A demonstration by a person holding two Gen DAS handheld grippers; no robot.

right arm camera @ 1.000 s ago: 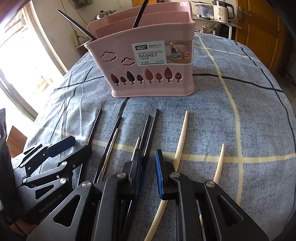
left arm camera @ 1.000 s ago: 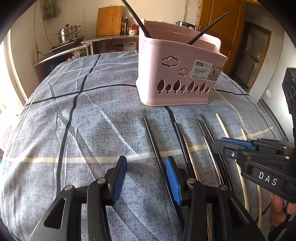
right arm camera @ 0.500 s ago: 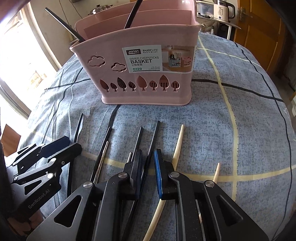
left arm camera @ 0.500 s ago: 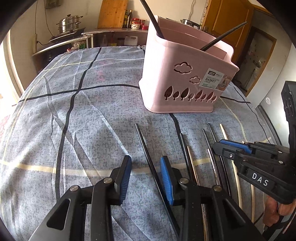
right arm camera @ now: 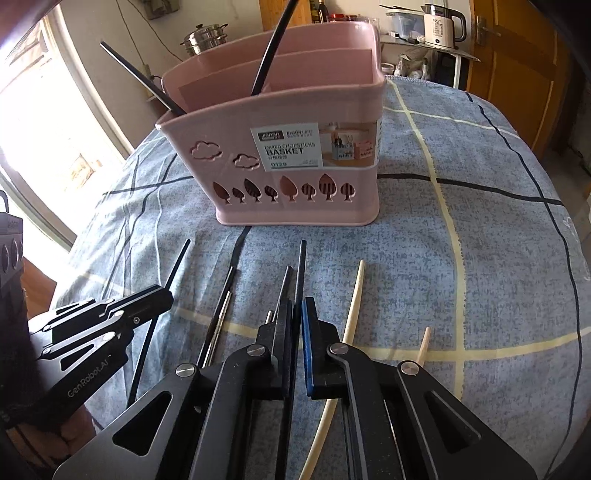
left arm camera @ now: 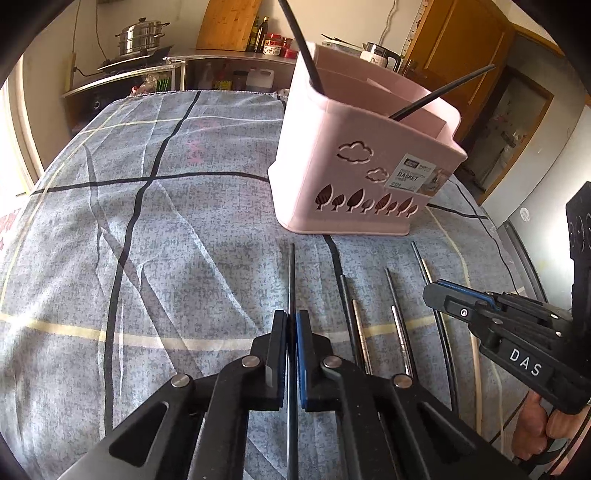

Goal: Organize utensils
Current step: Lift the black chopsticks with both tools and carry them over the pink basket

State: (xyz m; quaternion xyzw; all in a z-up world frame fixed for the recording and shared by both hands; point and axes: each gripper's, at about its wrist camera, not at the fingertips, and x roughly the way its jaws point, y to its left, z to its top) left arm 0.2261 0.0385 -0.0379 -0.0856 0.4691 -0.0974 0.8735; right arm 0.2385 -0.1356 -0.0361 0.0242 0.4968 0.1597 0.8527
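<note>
Kettle plain from right wrist only

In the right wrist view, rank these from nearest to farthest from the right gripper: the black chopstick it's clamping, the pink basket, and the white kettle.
1. Black chopstick: between the right gripper's pads.
2. Pink basket: straight ahead on the checked cloth.
3. White kettle: beyond the table, upper right.

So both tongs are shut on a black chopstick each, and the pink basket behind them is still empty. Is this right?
Not quite. The left tongs and right tongs are each shut on a black chopstick, but the pink basket is not empty: the right wrist view shows two black chopsticks already standing in it.
</note>
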